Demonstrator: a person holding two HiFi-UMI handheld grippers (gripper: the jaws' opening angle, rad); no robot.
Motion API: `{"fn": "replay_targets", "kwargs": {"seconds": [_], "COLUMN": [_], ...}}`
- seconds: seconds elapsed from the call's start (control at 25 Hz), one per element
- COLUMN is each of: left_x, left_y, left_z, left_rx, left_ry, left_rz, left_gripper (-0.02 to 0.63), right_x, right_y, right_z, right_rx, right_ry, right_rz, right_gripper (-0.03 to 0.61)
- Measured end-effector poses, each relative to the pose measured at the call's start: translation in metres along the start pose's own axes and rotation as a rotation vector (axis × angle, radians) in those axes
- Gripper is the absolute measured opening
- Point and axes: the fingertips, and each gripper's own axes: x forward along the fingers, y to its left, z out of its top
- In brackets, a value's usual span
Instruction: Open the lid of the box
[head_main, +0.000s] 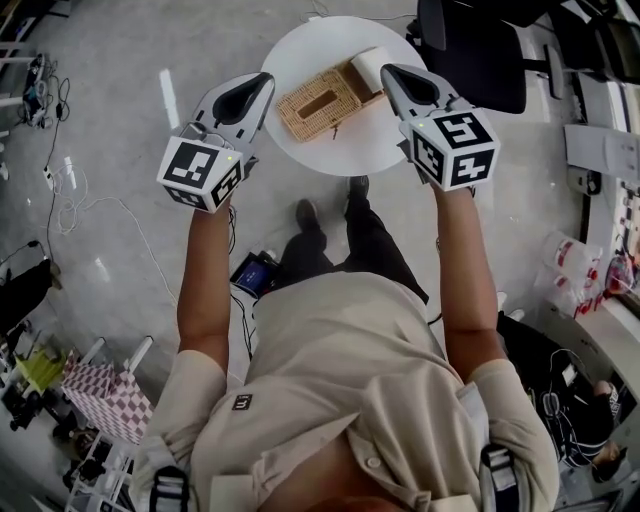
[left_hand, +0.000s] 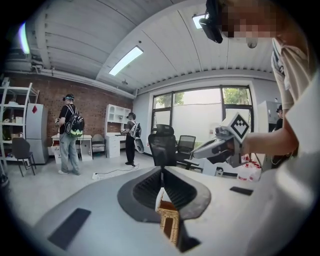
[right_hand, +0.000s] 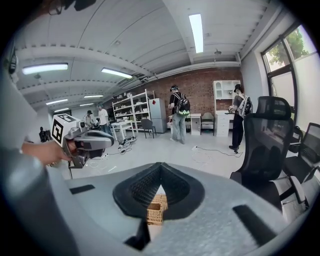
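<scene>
Head view alone shows the whole box (head_main: 318, 103).

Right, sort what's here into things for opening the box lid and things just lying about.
For the job: box, left gripper, right gripper, table.
Lying about: white object, chair, checked bag, floor cables.

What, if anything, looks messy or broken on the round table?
Nothing stands out. The wicker box sits flat on the round table, lid down, with a white object beside it. Nothing is spilled or broken.
</scene>
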Motion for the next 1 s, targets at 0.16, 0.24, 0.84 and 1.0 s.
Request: {"fn": "replay_targets", "kwargs": {"seconds": [0.16, 0.24, 0.84, 1.0], "left_x": [0.003, 0.004, 0.018, 0.02], "left_y": [0.005, 0.008, 0.009, 0.01], "left_z": [-0.015, -0.023, -0.078, -0.095], "left_rx": [-0.018, -0.026, -0.078, -0.085], "left_ry": [0.011, 0.016, 0.057, 0.074], "left_rz": [0.008, 0.013, 0.028, 0.03], "left_gripper": [0.015, 0.015, 0.015, 0.015], "right_x": [0.011, 0.016, 0.045, 0.053], "right_y": [-0.002, -0.002, -0.009, -0.008], "right_z": [-0.014, -0.021, -0.066, -0.08], "right_rx": [0.012, 0.016, 0.045, 0.06], "right_ry": [0.02, 0.03, 0.073, 0.086], "right_rz": [0.005, 0.01, 0.029, 0.038], "right_gripper": [-0.006, -0.006, -0.007, -0.006]}}
